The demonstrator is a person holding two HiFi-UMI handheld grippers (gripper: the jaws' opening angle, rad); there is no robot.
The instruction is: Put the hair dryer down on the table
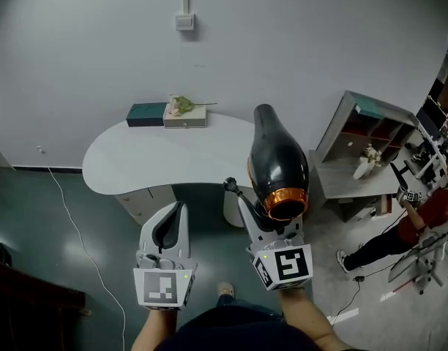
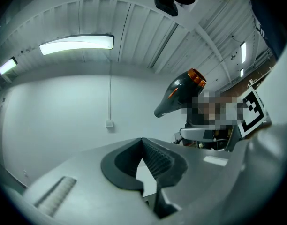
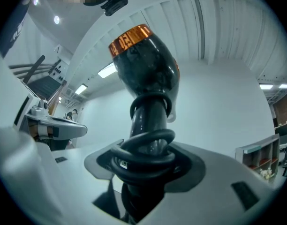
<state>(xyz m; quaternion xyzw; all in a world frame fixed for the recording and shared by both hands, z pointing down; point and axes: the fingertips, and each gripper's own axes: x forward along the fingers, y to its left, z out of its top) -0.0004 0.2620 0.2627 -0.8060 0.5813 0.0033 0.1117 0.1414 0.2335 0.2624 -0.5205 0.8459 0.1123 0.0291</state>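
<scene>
You've got the hair dryer [image 1: 277, 159] in the air, its handle and coiled cord clamped in your right gripper [image 1: 262, 221], on the near side of the white table [image 1: 173, 163]. It isn't set down yet, so lowering and release remain. Your left gripper [image 1: 173, 221] hangs empty, fingers together. The orange ring's print is unreadable.

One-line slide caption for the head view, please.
Right tool grips a black hair dryer by its handle, not yet set on the white table ahead; left tool shut, empty.
</scene>
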